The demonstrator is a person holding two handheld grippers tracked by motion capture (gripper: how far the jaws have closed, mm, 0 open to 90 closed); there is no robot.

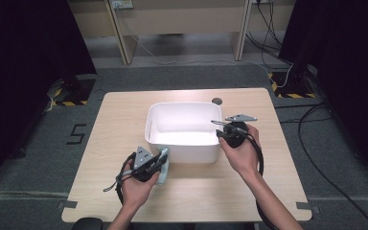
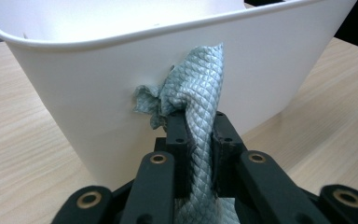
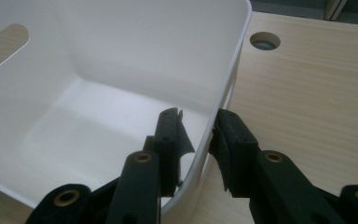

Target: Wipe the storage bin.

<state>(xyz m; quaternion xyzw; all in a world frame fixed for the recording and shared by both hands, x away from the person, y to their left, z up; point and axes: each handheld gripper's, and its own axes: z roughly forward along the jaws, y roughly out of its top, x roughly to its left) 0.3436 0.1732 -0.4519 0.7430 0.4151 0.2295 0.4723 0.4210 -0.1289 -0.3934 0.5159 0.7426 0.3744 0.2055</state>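
Note:
A white plastic bin [image 1: 182, 146] stands in the middle of the wooden table. My left gripper [image 1: 163, 155] is at its front left corner, shut on a grey-green woven cloth [image 1: 163, 167]. In the left gripper view the cloth [image 2: 200, 79] bunches up past the left gripper [image 2: 199, 122] and presses against the bin's outer wall [image 2: 98, 93]. My right gripper [image 1: 219, 134] sits on the bin's right wall near the front corner. In the right gripper view the right gripper [image 3: 198, 119] straddles that wall [image 3: 223, 74], one jaw inside and one outside, closed on it. The bin's inside looks bare.
A round cable hole [image 1: 216, 101] lies in the table [image 1: 124, 124] just behind the bin. Open tabletop runs left, right and in front of the bin. Cables trail on the floor at the right, and dark curtains flank both sides.

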